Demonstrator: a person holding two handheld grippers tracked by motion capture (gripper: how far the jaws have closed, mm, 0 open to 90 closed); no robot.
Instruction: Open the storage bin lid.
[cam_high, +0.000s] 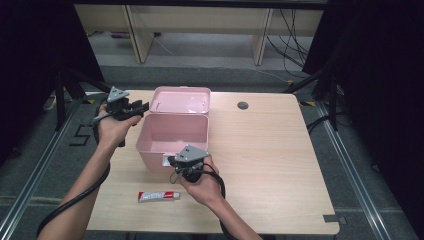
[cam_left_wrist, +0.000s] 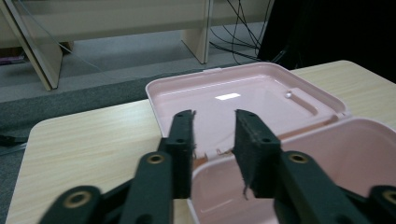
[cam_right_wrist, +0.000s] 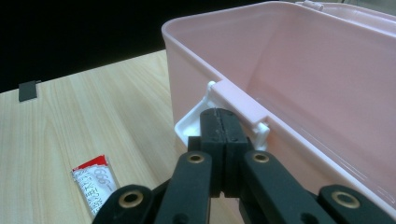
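A pink box (cam_high: 150, 150) stands open in the middle of the table, its lid (cam_high: 181, 100) laid back flat behind it. My left gripper (cam_high: 142, 107) hovers at the box's rear left corner. In the left gripper view its jaws (cam_left_wrist: 214, 121) stand open over the hinge edge with nothing between them, and the lid (cam_left_wrist: 243, 98) lies beyond. My right gripper (cam_high: 172, 161) is at the box's front wall. Seen in the right gripper view, its jaws (cam_right_wrist: 219, 114) are shut together, tips against the white latch (cam_right_wrist: 189, 123) under the pink rim (cam_right_wrist: 243, 105).
A red and white tube (cam_high: 159, 196) lies on the table in front of the box, also seen as the tube (cam_right_wrist: 95, 184) left of my right gripper. A round cable hole (cam_high: 243, 105) sits at the back. A black tape patch (cam_high: 332, 218) marks the near right corner.
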